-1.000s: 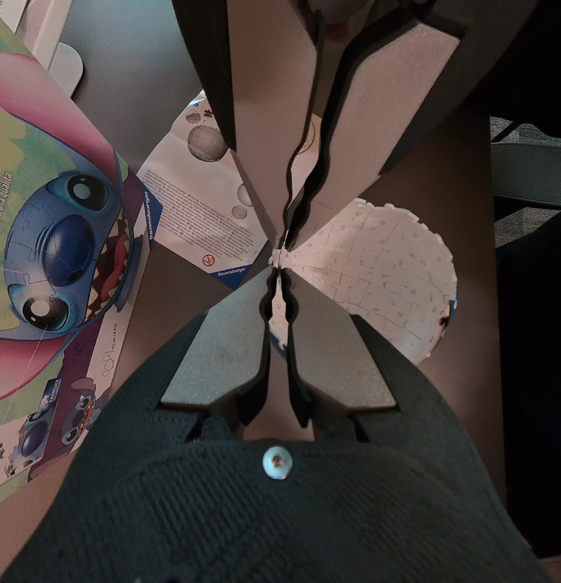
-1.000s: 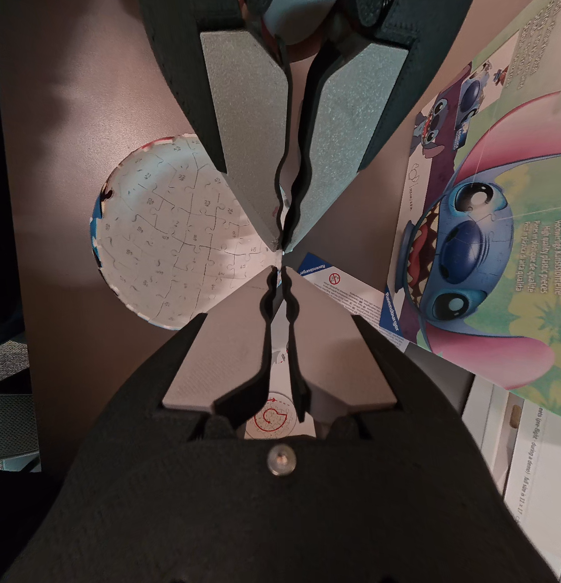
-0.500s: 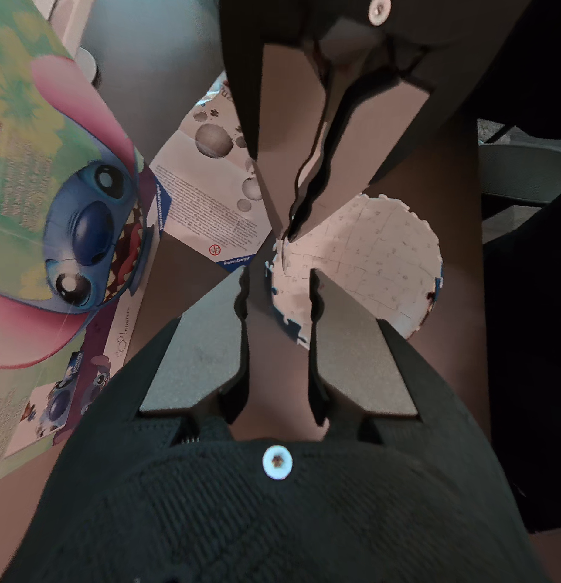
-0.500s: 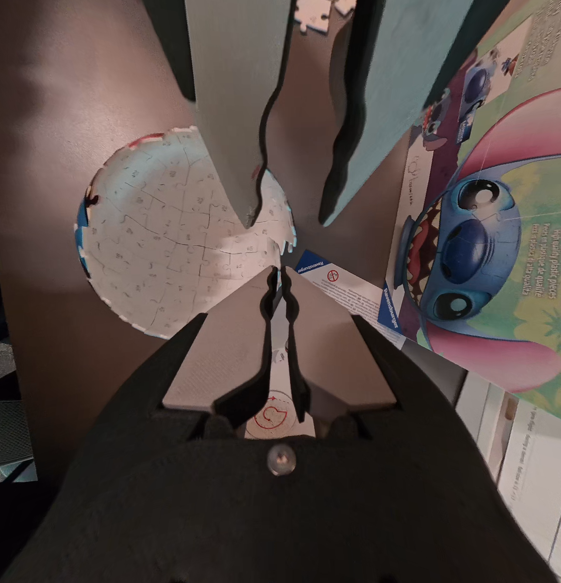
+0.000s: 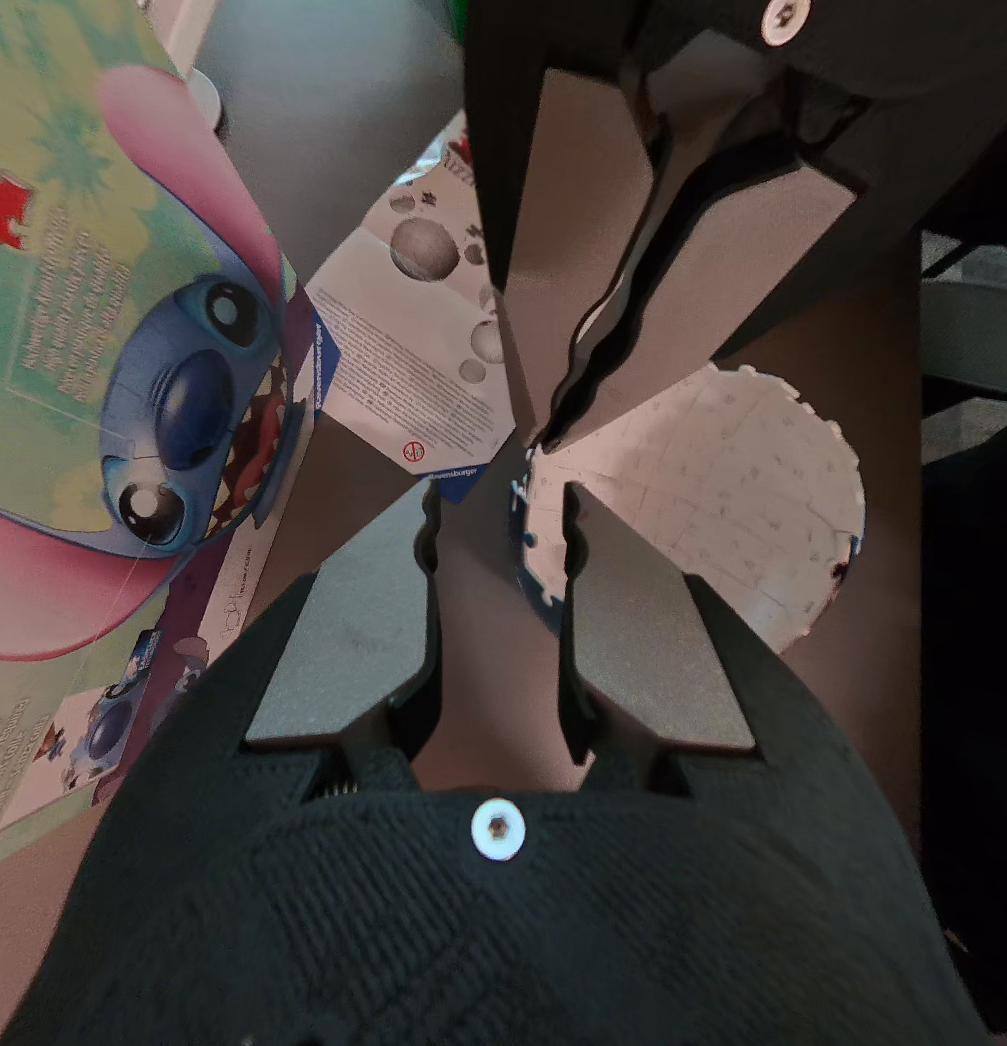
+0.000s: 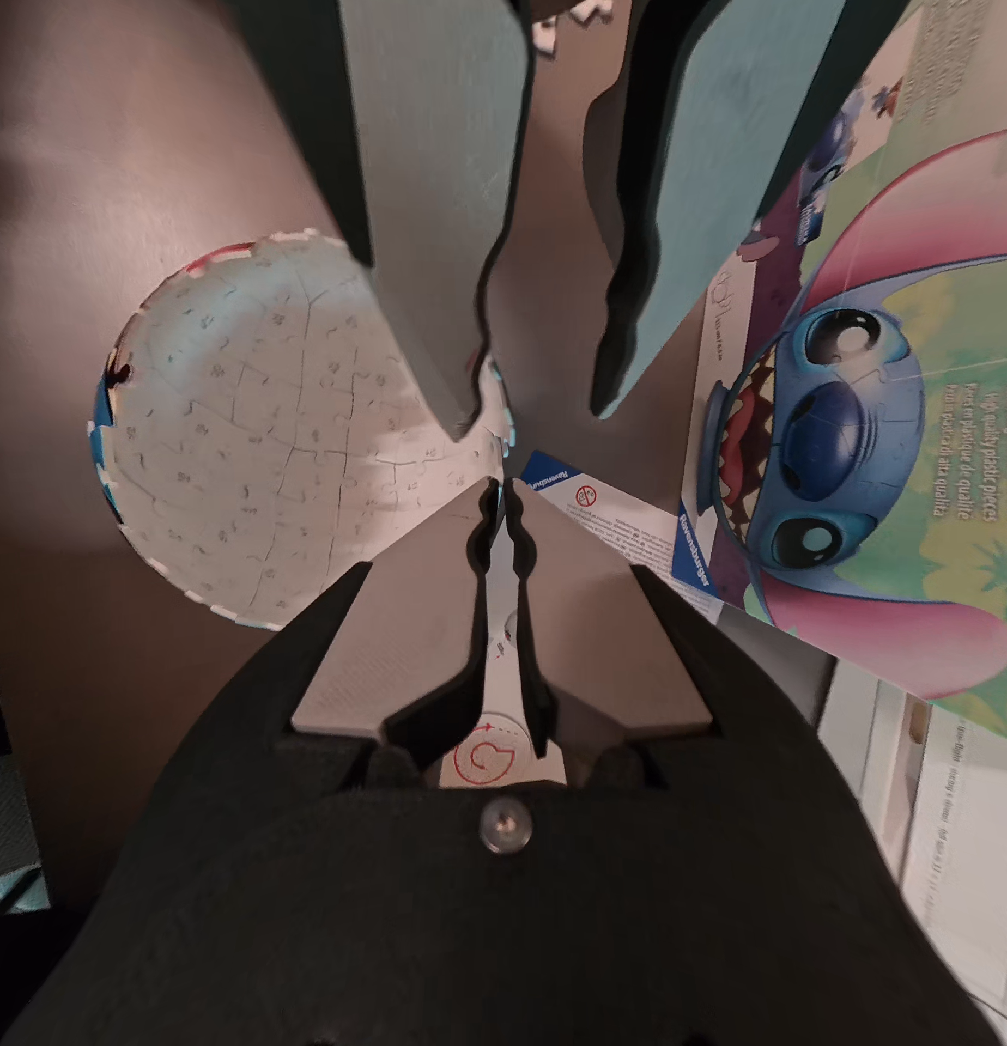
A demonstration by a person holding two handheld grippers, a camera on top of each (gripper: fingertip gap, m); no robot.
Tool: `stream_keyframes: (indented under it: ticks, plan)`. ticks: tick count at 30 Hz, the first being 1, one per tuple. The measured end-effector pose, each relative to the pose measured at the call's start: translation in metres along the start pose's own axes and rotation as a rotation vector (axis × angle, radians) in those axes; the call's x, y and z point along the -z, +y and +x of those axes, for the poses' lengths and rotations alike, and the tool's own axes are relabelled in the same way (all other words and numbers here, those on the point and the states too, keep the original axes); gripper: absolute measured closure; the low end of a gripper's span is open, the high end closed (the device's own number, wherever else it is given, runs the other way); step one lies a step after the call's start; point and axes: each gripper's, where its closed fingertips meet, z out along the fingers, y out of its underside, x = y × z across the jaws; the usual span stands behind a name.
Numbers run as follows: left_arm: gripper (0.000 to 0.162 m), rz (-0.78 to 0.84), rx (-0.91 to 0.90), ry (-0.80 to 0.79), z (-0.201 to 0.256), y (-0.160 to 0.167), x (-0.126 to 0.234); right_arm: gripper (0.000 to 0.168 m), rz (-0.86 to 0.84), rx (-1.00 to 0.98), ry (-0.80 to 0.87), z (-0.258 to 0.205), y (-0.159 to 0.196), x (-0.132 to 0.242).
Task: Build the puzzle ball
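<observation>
brown table point(image 5: 331, 487), puzzle box point(image 5: 82, 351), leaflet point(image 5: 399, 362)

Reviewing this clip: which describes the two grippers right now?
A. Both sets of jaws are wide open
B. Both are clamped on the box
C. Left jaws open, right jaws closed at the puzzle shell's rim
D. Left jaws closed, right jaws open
C: the left gripper shows a clear gap between its jaws, while the right gripper has its tips together at the rim of the puzzle ball shell.
</observation>
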Motion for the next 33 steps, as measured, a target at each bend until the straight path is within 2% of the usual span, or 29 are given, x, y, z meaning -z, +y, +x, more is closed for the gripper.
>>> stream_keyframes:
  ticks: [5,14,33]
  plan:
    - [0.126,0.023,0.034,0.036,-0.002,0.000,-0.002,0.168,0.010,-0.053,-0.022,0.001,0.003,-0.001]
    - [0.122,-0.029,0.024,0.058,0.006,0.009,-0.020,0.168,0.000,-0.080,-0.033,0.001,0.005,-0.004]
    - [0.133,-0.040,0.052,0.057,0.008,0.011,-0.021,0.168,-0.001,-0.074,-0.026,0.003,0.005,-0.006]
